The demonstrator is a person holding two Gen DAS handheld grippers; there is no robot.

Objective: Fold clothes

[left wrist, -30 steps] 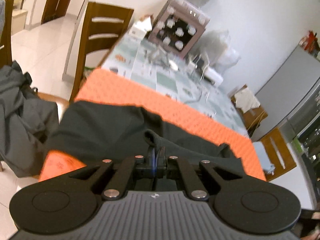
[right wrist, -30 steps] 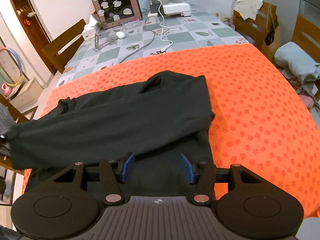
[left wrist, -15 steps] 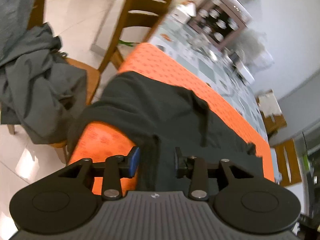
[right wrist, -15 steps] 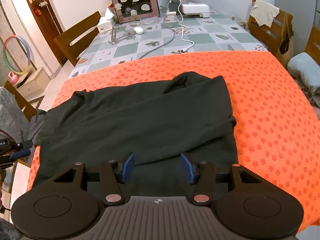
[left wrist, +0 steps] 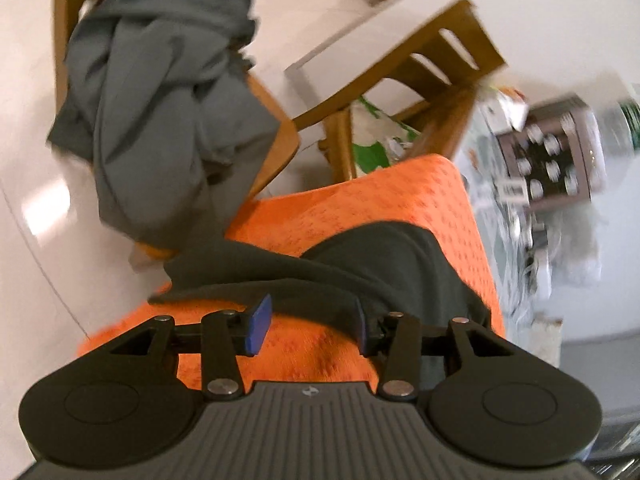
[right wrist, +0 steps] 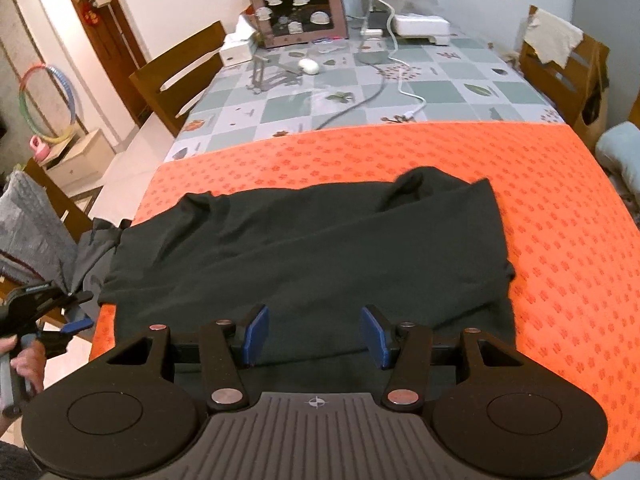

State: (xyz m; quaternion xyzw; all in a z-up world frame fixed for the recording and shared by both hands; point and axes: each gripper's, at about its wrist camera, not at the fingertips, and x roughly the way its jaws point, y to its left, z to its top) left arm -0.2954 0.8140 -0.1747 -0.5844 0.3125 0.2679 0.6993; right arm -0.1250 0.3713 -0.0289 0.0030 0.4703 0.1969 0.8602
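left gripper (left wrist: 308, 326) jaws apart, right gripper (right wrist: 316, 334) likewise (wide)

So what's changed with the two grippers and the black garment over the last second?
The left gripper let go: its jaws, shut on a fold of the black garment a second ago, now stand open, and it has swung out past the left edge of the orange cloth, facing the grey clothes on the chair. The released sleeve lies flat across the garment. The right gripper stayed open and empty over the near hem.
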